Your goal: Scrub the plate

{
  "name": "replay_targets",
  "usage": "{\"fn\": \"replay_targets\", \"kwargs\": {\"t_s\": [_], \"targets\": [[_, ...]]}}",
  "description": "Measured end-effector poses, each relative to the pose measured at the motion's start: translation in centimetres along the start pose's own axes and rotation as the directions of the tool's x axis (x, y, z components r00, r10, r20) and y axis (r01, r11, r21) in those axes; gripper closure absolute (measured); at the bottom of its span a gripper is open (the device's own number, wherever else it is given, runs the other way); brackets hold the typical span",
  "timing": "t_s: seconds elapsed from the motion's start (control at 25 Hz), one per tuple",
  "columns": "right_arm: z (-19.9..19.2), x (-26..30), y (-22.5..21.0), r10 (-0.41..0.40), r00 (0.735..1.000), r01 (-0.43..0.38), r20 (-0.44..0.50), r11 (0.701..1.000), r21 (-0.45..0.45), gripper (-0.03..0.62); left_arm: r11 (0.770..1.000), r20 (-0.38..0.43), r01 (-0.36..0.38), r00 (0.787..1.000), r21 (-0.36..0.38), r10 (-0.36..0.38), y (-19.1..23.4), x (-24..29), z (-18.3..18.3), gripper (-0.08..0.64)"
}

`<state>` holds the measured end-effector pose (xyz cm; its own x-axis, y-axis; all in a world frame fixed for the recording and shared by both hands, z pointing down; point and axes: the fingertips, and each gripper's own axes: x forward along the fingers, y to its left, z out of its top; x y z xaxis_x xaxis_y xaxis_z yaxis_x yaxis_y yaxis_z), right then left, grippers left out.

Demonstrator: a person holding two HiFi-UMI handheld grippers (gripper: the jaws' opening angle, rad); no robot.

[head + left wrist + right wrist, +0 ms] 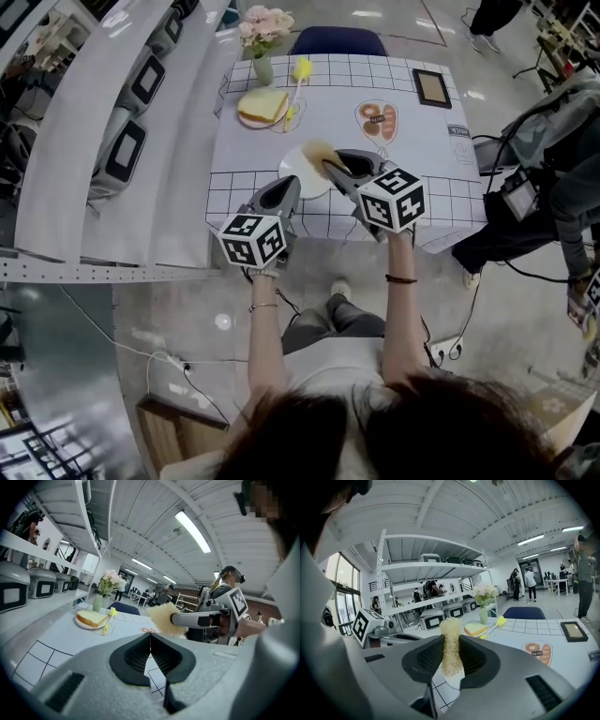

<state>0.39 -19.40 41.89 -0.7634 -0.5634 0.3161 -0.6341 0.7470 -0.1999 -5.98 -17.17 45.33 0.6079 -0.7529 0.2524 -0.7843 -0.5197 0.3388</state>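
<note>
- White grid-patterned table (422,141) is filling the centre of the head view; a long white shelving unit (84,141) is running along its left side, carrying boxy dark-fronted appliances (127,150)
- Dark blue chair (337,40) is standing at the table's far edge
- Right gripper (330,165) is reaching in over the near part of the table, its jaws pinching a yellow fibrous scrubbing pad (317,152). In the right gripper view the pad is standing upright between the two dark pads and poking out above them
- Left gripper (289,185) is sitting just left of the right one, jaws pressed together along a single seam, nothing showing between them. Its tip is lying at the near-left rim of the plate; contact with the rim cannot be told
- White round plate (302,178) is lying flat on the near-centre of the table, between the two gripper tips. The scrubbing pad is hanging over its far-right part; whether it is touching cannot be told
- Slice of bread (262,105) is lying on a small dish (87,626) at far left, well apart from the plate
- Vase of pink flowers (263,37) is standing behind the bread; a yellow-headed brush (300,73) is lying just right of it
- Dark-framed rectangle (431,87) is lying at far right; a printed pastry picture (378,120) is showing mid-table
</note>
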Motion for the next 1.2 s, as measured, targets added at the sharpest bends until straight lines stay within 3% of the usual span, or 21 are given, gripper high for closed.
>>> {"fn": "replay_targets", "kwargs": {"t_s": [0.52, 1.2], "targets": [[-0.9, 3.8, -2.4, 0.034, 0.993, -0.035, -0.11, 0.999, -0.008, 0.512, 0.997, -0.047, -0.013, 0.999, -0.071, 0.01, 3.2, 2.7, -0.9, 0.549], [-3.2, 9.0, -3.2, 0.009, 0.978, -0.004, -0.207, 1.0, 0.021, 0.512, 0.989, -0.182, 0.062, 0.98, -0.132, -0.086, 6.5, 4.5, -2.2, 0.549]]}}
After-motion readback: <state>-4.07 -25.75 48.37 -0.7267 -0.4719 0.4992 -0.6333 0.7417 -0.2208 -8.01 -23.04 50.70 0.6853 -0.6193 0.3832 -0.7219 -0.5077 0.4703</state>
